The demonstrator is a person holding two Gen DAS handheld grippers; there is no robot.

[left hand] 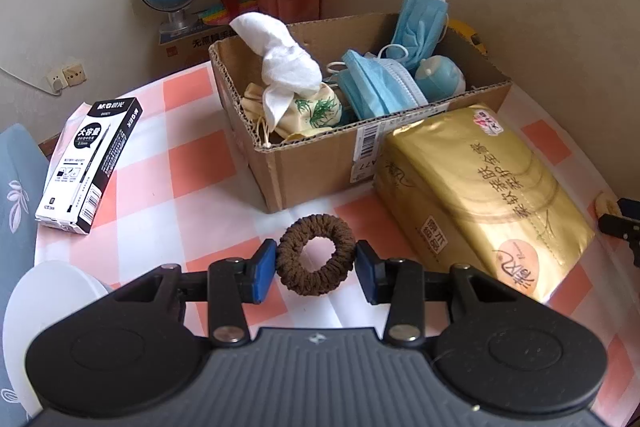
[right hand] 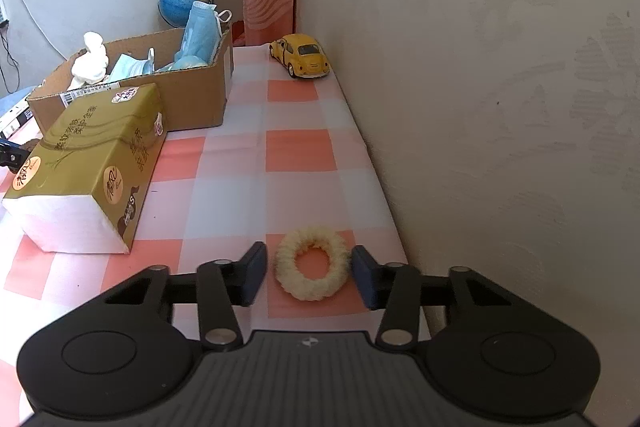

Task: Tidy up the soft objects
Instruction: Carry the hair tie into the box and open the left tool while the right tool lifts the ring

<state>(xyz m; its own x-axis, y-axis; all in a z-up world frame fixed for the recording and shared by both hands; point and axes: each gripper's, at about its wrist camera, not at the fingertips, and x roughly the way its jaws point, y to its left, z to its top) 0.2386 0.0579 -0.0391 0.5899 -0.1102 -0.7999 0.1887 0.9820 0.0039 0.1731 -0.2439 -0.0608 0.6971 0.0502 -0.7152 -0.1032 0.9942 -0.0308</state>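
brown ribbed scrunchie [left hand: 315, 253], fluffy cream scrunchie [right hand: 311, 263], both ring-shaped

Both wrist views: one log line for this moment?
left gripper: shut on brown scrunchie | right gripper: open around cream scrunchie | cardboard box: part-filled
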